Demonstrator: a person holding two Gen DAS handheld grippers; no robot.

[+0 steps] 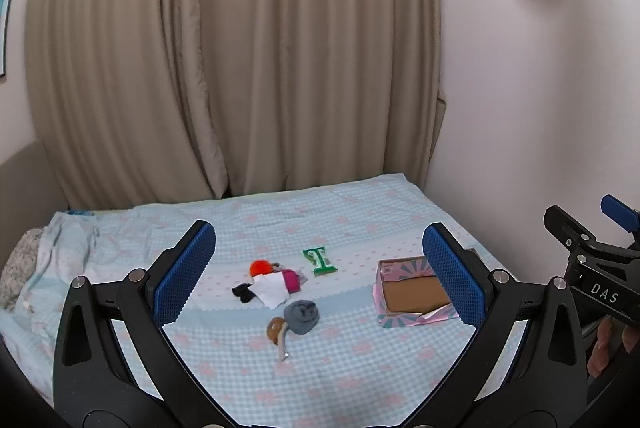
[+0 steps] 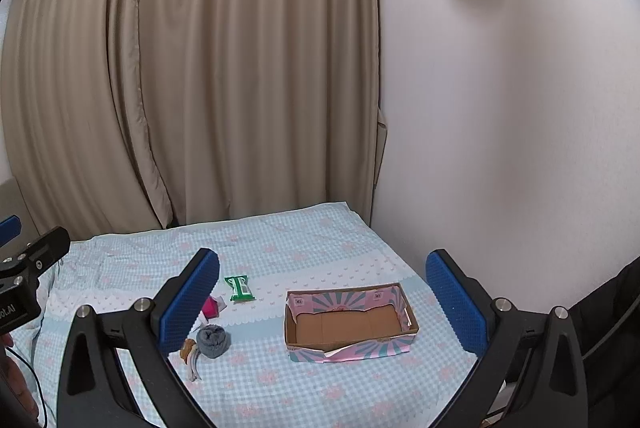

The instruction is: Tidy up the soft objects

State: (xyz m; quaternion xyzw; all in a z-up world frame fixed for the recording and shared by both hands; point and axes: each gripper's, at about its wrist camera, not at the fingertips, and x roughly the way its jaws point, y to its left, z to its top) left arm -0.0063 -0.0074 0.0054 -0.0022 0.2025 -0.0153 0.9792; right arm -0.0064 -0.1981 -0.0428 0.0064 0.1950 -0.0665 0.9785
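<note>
I have both tools held above the near end of the bed, each spread wide with nothing between its blue pads. The left gripper looks straight out over the small heap of soft things; the right gripper sits off to its right and frames the cardboard box.

Straight ahead of the left gripper, between its fingers, lies the rolled grey sock, with a brown-and-tan soft item touching its left side — I cannot tell what that one is. Just beyond them sit a white folded cloth, a black piece to its left, an orange pompom behind it and a pink item to the right. The green packet lies a little farther out, apart from the heap.

The box stands open at top and holds nothing — its brown floor shows bare. It is partly hidden behind the left gripper's right finger, and dead centre for the right gripper. From the right tool the sock is just past its left finger.

A beige curtain hangs beyond the bed.
</note>
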